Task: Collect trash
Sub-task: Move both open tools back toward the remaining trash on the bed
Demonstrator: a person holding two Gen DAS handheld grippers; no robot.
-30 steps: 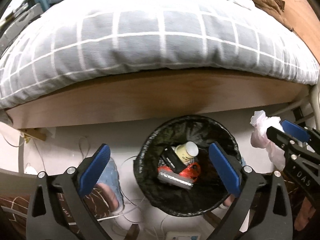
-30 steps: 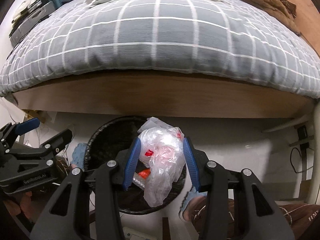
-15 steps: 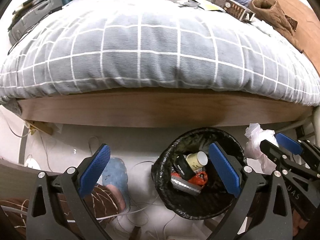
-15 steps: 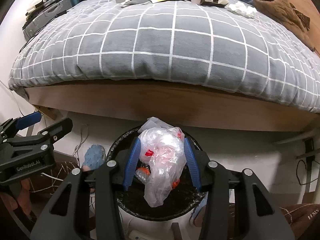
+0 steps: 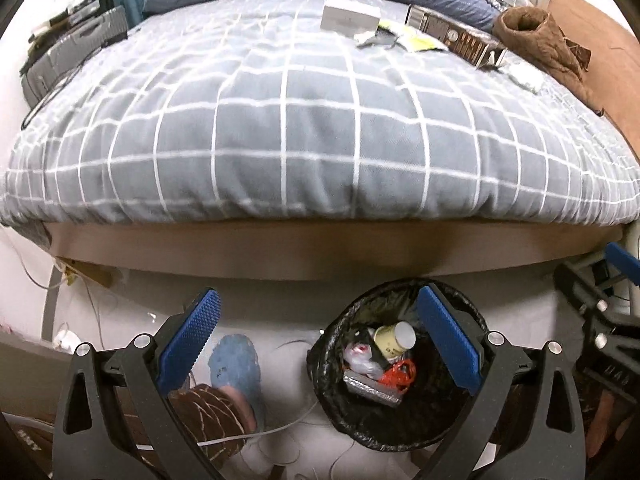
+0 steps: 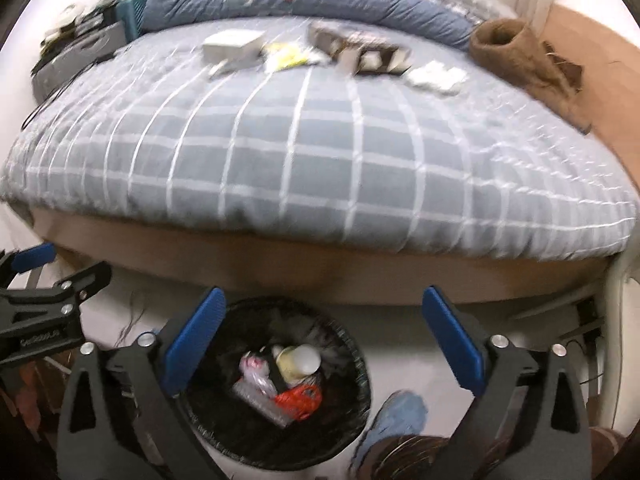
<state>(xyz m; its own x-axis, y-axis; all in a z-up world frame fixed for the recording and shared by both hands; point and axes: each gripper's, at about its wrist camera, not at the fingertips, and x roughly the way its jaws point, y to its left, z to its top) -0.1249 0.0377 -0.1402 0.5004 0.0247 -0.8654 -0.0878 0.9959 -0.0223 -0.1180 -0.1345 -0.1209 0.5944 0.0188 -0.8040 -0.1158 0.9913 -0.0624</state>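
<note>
A black-lined bin [image 5: 320, 364] [image 6: 360, 364] stands on the floor in front of the bed. In it lie a crumpled clear plastic bag [image 5: 360, 360] [image 6: 256, 372], a paper cup [image 5: 394, 340] [image 6: 298, 360] and a red wrapper [image 5: 398, 374] [image 6: 300, 398]. My right gripper [image 6: 323, 294] hangs above the bin, its jaws opening wide with nothing between them. My left gripper [image 5: 317, 294] is open and empty, above the bin's left side. On the bed lie a white box [image 5: 350, 20] [image 6: 232, 44], a yellow wrapper [image 5: 416, 40] [image 6: 286, 56], a dark carton [image 5: 456, 42] [image 6: 360, 52] and white tissue [image 5: 526, 76] [image 6: 436, 76].
The grey checked duvet [image 5: 280, 120] hangs over a wooden bed frame [image 5: 320, 248]. A brown garment [image 5: 536, 36] lies at the bed's far right, dark cases [image 5: 76, 48] at its left. A person's foot in a blue slipper [image 5: 236, 364] and white cables are on the floor beside the bin.
The right gripper's jaws have spread apart and the clear plastic bag has dropped from them into the bin. Both grippers have risen, so more of the bed top shows.
</note>
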